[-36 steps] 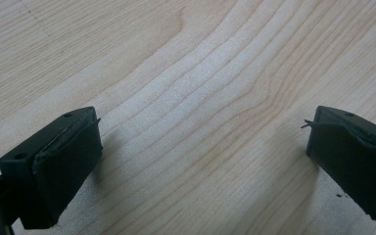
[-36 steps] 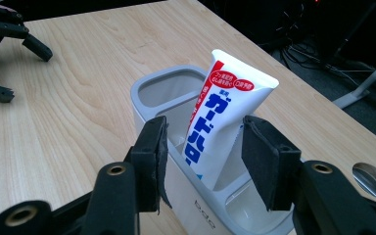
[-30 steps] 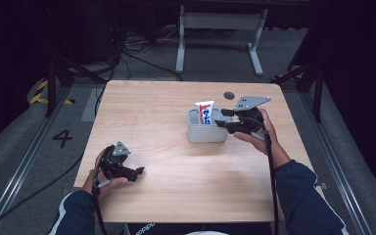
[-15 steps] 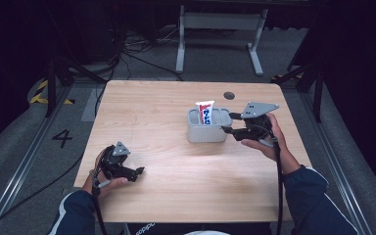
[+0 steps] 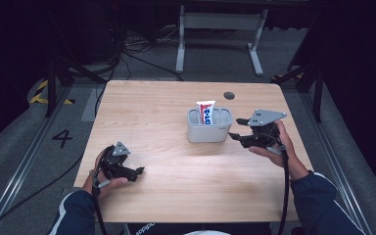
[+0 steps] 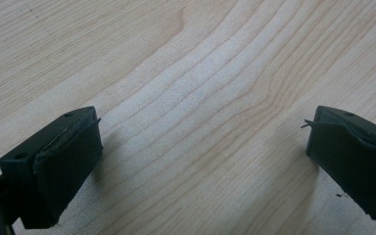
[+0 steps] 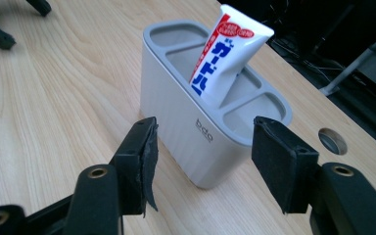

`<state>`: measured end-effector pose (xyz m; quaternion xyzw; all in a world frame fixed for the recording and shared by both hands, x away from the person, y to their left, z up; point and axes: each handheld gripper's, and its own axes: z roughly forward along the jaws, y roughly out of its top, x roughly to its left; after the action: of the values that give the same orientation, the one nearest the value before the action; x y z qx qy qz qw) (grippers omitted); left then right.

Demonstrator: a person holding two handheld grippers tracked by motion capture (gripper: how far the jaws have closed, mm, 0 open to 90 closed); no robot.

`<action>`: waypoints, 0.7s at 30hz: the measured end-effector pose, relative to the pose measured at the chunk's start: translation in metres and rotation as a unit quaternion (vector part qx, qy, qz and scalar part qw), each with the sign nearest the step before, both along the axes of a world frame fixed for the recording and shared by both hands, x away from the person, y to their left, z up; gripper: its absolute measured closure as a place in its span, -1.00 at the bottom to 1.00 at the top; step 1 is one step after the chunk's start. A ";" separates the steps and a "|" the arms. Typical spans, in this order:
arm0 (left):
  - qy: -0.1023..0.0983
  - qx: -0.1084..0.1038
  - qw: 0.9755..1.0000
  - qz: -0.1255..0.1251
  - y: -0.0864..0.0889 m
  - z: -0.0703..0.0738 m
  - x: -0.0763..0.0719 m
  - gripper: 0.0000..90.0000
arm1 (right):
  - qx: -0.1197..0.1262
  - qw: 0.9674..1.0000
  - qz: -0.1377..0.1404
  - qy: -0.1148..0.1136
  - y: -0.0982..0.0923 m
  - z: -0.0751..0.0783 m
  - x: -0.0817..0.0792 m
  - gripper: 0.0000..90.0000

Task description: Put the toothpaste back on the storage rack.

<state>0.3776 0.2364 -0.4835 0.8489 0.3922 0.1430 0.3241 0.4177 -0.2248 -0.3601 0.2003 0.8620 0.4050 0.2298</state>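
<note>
A grey divided holder point(image 5: 208, 128) stands on the wooden table point(image 5: 176, 191), right of centre. A white toothpaste tube point(image 5: 206, 111) with red and blue print stands in it, sticking out above the rim. In the right gripper view the tube point(image 7: 225, 54) leans in the holder's point(image 7: 186, 112) middle compartment. My right gripper point(image 5: 237, 137) is just right of the holder, apart from it, open and empty. Its open jaws point(image 7: 208, 147) frame the holder's near end. My left gripper point(image 5: 137, 172) rests open near the table's front left, over bare wood point(image 6: 200, 142).
A round hole point(image 5: 229, 95) is cut in the table behind the holder, also seen in the right gripper view point(image 7: 332, 140). A metal stand point(image 5: 219, 22) and cables lie on the floor beyond the far edge. A "4" mark point(image 5: 62, 137) sits on the floor at left.
My right gripper has drawn back from the top of the holder, to the right and toward the person, with nothing in it. The tube stays in the holder. The left gripper has not moved.
</note>
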 end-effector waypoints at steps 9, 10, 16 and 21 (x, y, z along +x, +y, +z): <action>0.000 0.000 1.000 0.000 0.000 0.000 0.000 -0.99 | -0.018 1.000 -0.010 0.009 -0.015 -0.013 -0.006 -0.03; 0.001 0.000 1.000 0.001 0.000 0.000 0.000 -0.99 | -0.021 1.000 -0.012 0.011 -0.017 -0.015 -0.007 -0.03; 0.000 0.000 1.000 0.000 0.000 0.000 0.000 -0.99 | -0.037 0.999 -0.026 0.016 -0.030 -0.027 -0.012 -0.05; 0.000 0.000 1.000 0.000 0.000 0.000 0.000 -0.99 | -0.040 0.998 -0.034 0.024 -0.038 -0.036 -0.014 -0.09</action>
<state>0.3776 0.2364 -0.4835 0.8488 0.3923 0.1429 0.3243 0.4035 -0.2629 -0.3958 0.2297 0.8753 0.3575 0.2308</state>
